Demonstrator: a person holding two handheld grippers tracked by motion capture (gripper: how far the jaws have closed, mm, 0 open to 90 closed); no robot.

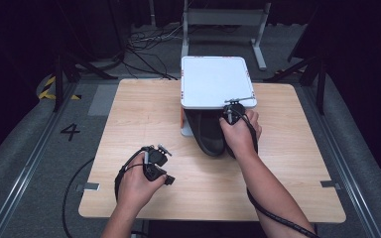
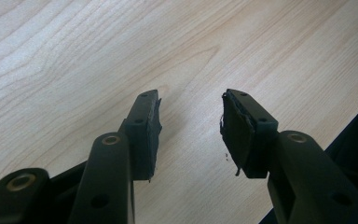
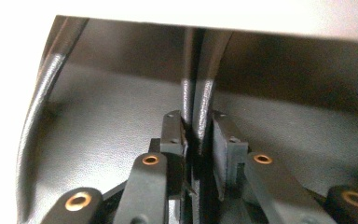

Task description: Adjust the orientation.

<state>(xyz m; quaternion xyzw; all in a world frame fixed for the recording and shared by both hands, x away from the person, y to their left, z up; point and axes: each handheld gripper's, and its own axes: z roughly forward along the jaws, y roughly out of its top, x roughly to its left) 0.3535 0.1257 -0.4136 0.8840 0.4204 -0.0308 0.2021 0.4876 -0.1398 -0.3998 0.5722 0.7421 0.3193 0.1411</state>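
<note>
Right claw (image 3: 197,135) clamped on black pan rim (image 3: 200,100).

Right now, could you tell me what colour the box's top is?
White, with small orange marks near its corners; the box's top shows best in the high view.

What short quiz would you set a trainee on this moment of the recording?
1. True or false: the left tongs are shut on something.
2. What do the right tongs pinch? A: a fold of the black bag. B: a cup. C: a spoon.
3. Fill in: the flat-topped unit standing over the bag is ___ in colour.

Key
1. False: they are open over the bare wooden table.
2. A.
3. White.
</note>
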